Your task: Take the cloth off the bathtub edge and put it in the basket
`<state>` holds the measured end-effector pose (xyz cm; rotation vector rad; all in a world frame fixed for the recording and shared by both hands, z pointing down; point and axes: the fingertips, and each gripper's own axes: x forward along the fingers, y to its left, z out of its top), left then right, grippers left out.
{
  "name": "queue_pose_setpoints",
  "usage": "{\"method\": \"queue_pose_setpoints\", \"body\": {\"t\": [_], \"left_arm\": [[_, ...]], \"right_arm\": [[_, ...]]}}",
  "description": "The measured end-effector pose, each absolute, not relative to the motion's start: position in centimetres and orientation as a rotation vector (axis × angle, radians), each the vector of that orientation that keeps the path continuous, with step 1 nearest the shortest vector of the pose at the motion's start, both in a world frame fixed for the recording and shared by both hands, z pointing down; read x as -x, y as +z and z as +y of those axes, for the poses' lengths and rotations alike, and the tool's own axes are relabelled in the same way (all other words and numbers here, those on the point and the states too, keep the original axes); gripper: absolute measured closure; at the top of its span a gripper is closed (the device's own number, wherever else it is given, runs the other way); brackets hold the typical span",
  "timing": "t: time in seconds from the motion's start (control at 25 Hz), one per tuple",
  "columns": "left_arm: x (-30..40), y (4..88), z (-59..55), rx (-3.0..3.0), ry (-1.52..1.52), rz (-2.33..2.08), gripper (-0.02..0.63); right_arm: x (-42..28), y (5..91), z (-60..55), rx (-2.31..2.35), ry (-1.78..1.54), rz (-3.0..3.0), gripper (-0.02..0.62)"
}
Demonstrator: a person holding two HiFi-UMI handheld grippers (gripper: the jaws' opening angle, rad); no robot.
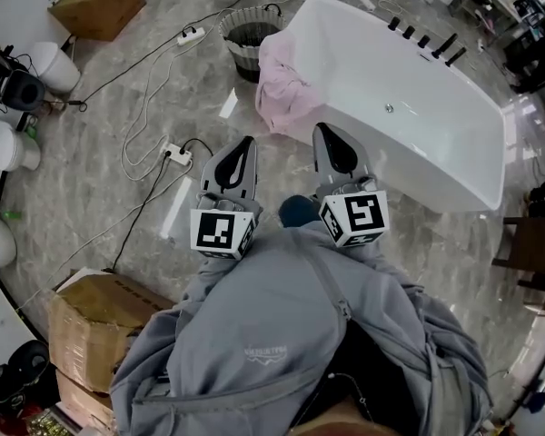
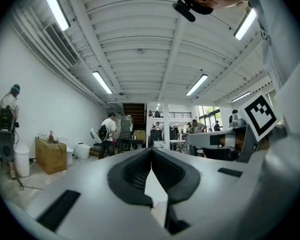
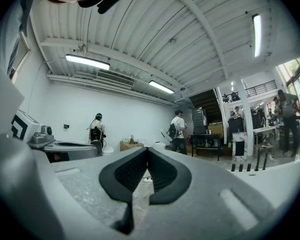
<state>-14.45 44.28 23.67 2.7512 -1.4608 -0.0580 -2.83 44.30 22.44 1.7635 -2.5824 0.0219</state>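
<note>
Grey marbled floor, cables and cardboard boxes about; white bathtub [image 1: 409, 107] stands at upper right in the head view.

- Pink cloth [image 1: 286, 84]: draped over the tub's end rim, folds hanging down the outer wall toward the floor.
- Basket [image 1: 247, 34]: woven, dark inside, on the floor just beside the cloth.
- Left hand-held gripper [image 1: 244, 148]: jaws pressed together, nothing between them, and its own view shows only the pads meeting.
- Right hand-held gripper [image 1: 327, 137]: likewise closed and empty. Both are held in front of the person, apart from the cloth.

Judgement on handling: the cloth looks soft, light and limp. It should sag and trail once lifted, and slide easily off the glossy rim. The best hold is probably the bunched fold on top of the rim, where several layers give the pads bulk. A single hanging edge could slip. The jaws must spread first. A high lift is needed so the tail clears the basket rim.
</note>
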Motion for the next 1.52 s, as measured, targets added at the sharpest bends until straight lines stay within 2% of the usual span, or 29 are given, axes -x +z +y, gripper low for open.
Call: {"method": "queue_pose_setpoints", "body": {"t": [0.4,1.16,1.52], "left_arm": [[13.6,24.6,36.3,-2.746,-0.083,-1.505,0.600],[6.0,23.5,10.7,-2.688,-0.143,-1.625,0.600],[6.0,24.3,5.6,-2.642,-0.154,-1.683,0.600]], "right_arm": [[2.3,22.7,36.5,-1.721,-0.057,-2.635,0.592],[-3.1,22.5,9.0,-1.450,-0.106,-2.735,0.592],[-3.2,23.5,3.5,-1.381,-0.070,-2.763,0.592]]}}
